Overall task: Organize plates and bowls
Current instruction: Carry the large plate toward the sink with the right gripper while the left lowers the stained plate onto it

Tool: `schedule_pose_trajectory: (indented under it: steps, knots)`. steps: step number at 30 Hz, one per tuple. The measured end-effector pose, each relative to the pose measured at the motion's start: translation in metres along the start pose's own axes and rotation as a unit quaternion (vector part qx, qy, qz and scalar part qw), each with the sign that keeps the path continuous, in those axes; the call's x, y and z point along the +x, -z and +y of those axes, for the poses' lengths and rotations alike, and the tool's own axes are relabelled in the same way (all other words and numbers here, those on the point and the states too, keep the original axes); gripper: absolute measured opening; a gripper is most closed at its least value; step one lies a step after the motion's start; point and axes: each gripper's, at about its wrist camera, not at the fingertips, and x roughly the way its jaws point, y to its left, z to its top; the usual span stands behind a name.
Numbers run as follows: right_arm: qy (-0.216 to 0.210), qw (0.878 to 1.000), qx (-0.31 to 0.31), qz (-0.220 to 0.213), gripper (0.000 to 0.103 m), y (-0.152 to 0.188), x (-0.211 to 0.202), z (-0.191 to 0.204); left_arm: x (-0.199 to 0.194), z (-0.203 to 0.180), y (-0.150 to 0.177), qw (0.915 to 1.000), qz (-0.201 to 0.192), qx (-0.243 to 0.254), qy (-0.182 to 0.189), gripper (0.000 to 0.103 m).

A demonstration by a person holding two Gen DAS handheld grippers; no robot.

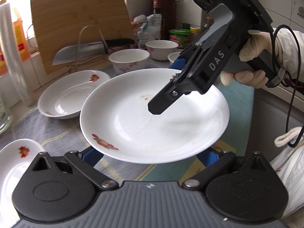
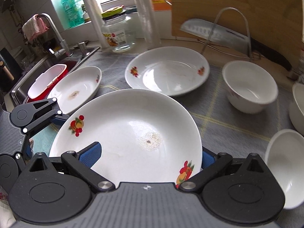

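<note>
- The plate (image 1: 152,117), white with fruit prints and a small brown smear near its middle, is lifted off the grey checked cloth (image 1: 57,131) that covers the worktop, tilted a little.
- Left wrist view: the left gripper (image 1: 150,157) has blue fingers (image 1: 91,156) reaching under the plate's near rim on both sides. Whether the jaws are clenched on the rim or merely spread below it cannot be told from this view.
- The same view shows the right gripper (image 1: 171,81) coming in over the plate's far rim, a gloved hand (image 1: 252,60) on its handle; one black finger lies above the plate, a blue one below, so its jaws grasp the rim.
- Right wrist view: the right gripper (image 2: 150,155) has one blue pad on top of the plate (image 2: 129,133) and the other behind the rim at the right; the left gripper (image 2: 57,117) meets the far left rim.
- Only the right wrist view shows the sink (image 2: 38,70) with a red and white tub (image 2: 47,81), the tap and a glass jar (image 2: 119,34).
- Only the left wrist view shows the bottles and jars by the tiled wall.
- Both views show a second plate (image 2: 167,70) near the cutting board (image 1: 79,19) with a cleaver (image 1: 79,52) in front of it, a third plate (image 2: 79,87) by the sink, and small bowls (image 2: 248,87) standing on the cloth.
</note>
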Motion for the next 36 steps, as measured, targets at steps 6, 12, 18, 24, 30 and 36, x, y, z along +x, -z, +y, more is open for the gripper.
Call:
schedule_pose_trajectory:
  steps: [6,12,18,24,30,36]
  knots:
    - [-0.009,1.0,-0.023,-0.003,0.103,-0.024,0.013,0.027,-0.019,0.021,0.013,0.9997,-0.006,-0.013,-0.02,0.102]
    - [-0.023,0.998,-0.05,-0.007,0.103,-0.049,0.032,0.057,-0.04,0.045,0.026,0.9985,-0.008,-0.028,-0.045,0.102]
    - [-0.038,0.997,-0.072,-0.007,0.103,-0.071,0.057,0.087,-0.059,0.07,0.043,0.9966,-0.007,-0.042,-0.07,0.102]
    - [-0.049,0.995,-0.089,0.001,0.103,-0.089,0.085,0.11,-0.068,0.094,0.055,0.9945,-0.005,-0.061,-0.086,0.102]
    - [-0.052,0.994,-0.099,0.012,0.103,-0.101,0.109,0.125,-0.071,0.114,0.066,0.9927,-0.001,-0.077,-0.093,0.102]
    - [-0.049,0.993,-0.102,0.022,0.103,-0.108,0.124,0.131,-0.067,0.126,0.073,0.9923,0.004,-0.084,-0.091,0.102]
